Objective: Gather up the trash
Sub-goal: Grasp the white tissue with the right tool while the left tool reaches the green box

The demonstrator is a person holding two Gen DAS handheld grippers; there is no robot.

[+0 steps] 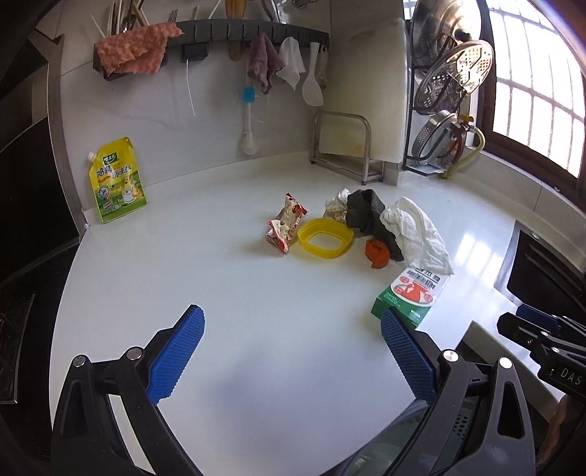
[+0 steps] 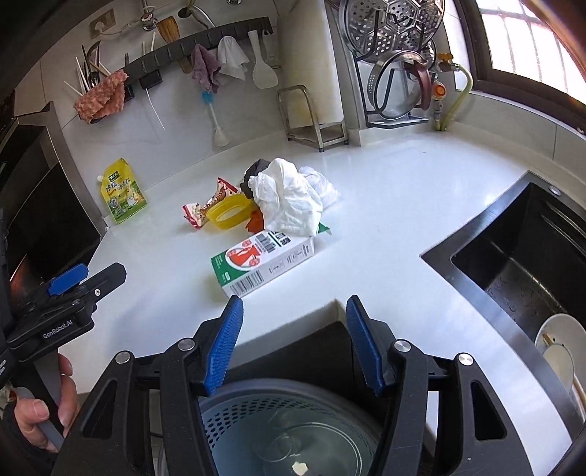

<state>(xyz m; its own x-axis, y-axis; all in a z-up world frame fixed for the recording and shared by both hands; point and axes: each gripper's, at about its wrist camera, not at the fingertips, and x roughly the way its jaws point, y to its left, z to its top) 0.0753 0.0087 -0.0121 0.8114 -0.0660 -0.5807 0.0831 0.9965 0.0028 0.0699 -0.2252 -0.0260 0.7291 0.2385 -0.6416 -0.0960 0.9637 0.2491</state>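
A pile of trash lies mid-counter: a red-and-white snack wrapper point(image 1: 285, 223), a yellow plastic ring point(image 1: 325, 238), a dark rag point(image 1: 366, 214), an orange scrap point(image 1: 377, 252), crumpled white tissue point(image 1: 414, 229) and a green-and-white carton point(image 1: 410, 293). My left gripper point(image 1: 292, 312) hovers open in front of the pile, holding nothing. In the right wrist view the carton point(image 2: 263, 263) lies just beyond my right gripper point(image 2: 295, 302), which is open and empty. Below it stands a grey perforated bin point(image 2: 227, 413) with a white scrap point(image 2: 299, 468) inside. The left gripper point(image 2: 91, 276) shows at the left, held by a hand point(image 2: 40, 410).
A yellow seasoning pouch point(image 1: 115, 179) leans on the back wall. A metal board stand point(image 1: 344, 146) and a rack of steel lids point(image 1: 450, 84) fill the back corner. A dark sink point(image 2: 512, 263) with a white plate point(image 2: 560, 348) lies to the right. Cloths hang on a wall rail point(image 1: 256, 33).
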